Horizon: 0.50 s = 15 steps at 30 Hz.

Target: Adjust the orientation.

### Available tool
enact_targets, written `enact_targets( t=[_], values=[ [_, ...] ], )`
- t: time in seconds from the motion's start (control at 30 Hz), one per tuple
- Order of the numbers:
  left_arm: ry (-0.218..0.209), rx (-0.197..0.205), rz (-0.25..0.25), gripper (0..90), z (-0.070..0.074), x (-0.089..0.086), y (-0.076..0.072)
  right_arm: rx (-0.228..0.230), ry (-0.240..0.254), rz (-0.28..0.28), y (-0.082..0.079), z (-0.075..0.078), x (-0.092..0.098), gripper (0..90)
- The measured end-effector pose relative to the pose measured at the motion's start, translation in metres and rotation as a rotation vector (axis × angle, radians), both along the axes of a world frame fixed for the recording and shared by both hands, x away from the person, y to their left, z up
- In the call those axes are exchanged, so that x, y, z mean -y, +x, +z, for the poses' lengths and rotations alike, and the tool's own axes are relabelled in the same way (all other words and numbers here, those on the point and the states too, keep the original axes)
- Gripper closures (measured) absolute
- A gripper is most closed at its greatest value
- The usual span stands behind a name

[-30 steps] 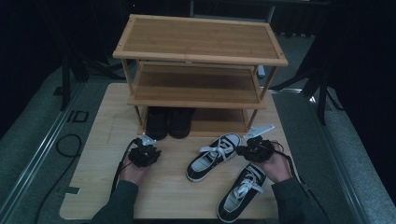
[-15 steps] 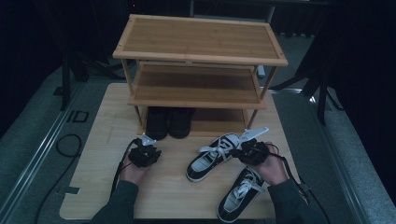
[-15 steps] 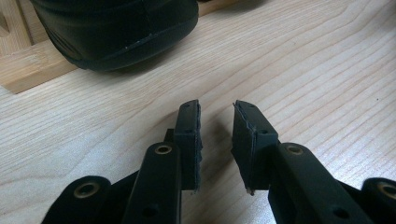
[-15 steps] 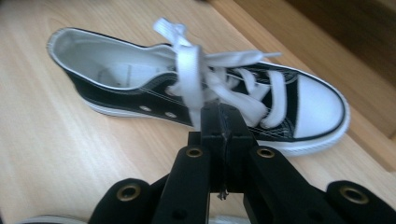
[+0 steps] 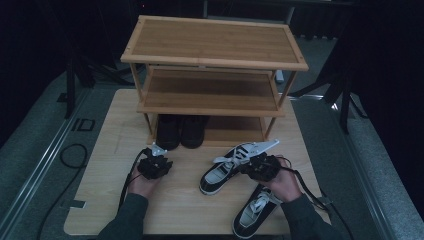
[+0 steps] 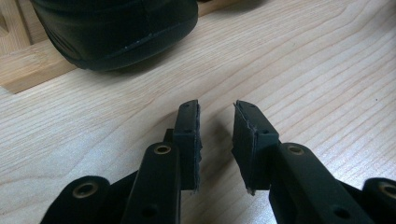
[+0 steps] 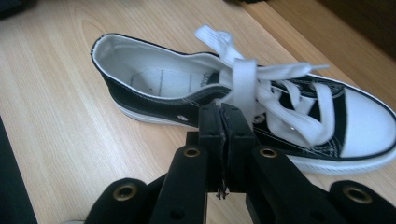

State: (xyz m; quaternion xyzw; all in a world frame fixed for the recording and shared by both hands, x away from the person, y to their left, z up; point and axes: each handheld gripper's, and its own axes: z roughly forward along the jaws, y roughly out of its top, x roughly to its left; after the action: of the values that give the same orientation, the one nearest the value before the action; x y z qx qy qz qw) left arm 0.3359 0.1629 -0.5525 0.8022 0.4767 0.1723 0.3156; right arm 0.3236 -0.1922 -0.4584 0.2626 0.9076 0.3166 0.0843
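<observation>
Black-and-white sneaker on the bench, its collar pinched in your right gripper

You had the sneaker (image 7: 243, 100) lying upright on its white sole on the bench (image 5: 115, 150), in front of the wooden shoe rack (image 5: 212, 75), its toe toward the rack. It was black canvas with a white toe cap, a white lining and wide white laces tied in a loose bow. Your right gripper (image 7: 221, 119) had its pads pressed together on the collar edge beside the laces. Its mate (image 5: 255, 212) lay just beside it, nearer you.
</observation>
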Motion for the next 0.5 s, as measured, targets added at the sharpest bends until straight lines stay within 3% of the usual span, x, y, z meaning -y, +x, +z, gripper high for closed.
enact_targets(
  t=[0.5],
  values=[
    [-0.002, -0.002, -0.001, 71.1, 0.000, 0.000, 0.000, 0.015, 0.008, -0.023, 0.006, -0.002, -0.020, 76.4]
  ],
)
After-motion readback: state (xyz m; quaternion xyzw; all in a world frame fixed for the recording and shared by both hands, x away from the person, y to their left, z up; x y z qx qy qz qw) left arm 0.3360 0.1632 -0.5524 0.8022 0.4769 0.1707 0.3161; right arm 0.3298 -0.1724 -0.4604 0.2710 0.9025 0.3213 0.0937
